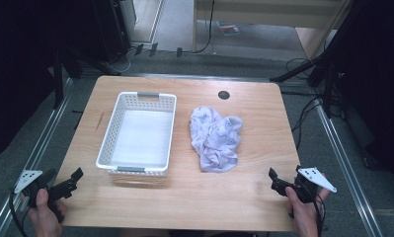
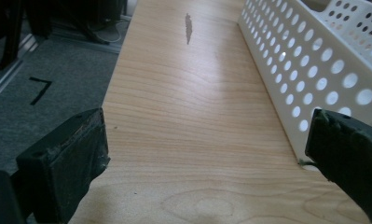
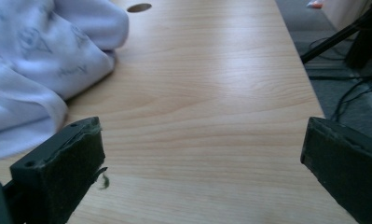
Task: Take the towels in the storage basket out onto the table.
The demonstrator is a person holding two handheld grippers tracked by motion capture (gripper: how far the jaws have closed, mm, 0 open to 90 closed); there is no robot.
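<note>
- Right now the right gripper (image 1: pixel 279 181) sits at the lower right of the high view, jaws spread wide and holding nothing; in the right gripper view its pads (image 3: pixel 58 177) frame bare wood.
- Up and to the left of those jaws lies the crumpled white garment (image 1: pixel 215 139), filling the upper left of the right gripper view (image 3: pixel 39 65), near but not touching.
- Its long axis looks to run from the table's far edge toward the near one.
- At the lower left, the left gripper (image 1: pixel 70 181) is also wide and empty, just beside the white perforated basket (image 1: pixel 116 118), whose wall rises at the right of its own view (image 2: pixel 286 74).
- Judging by this, the right gripper is nearer the garment; the basket stands between it and the left.
</note>
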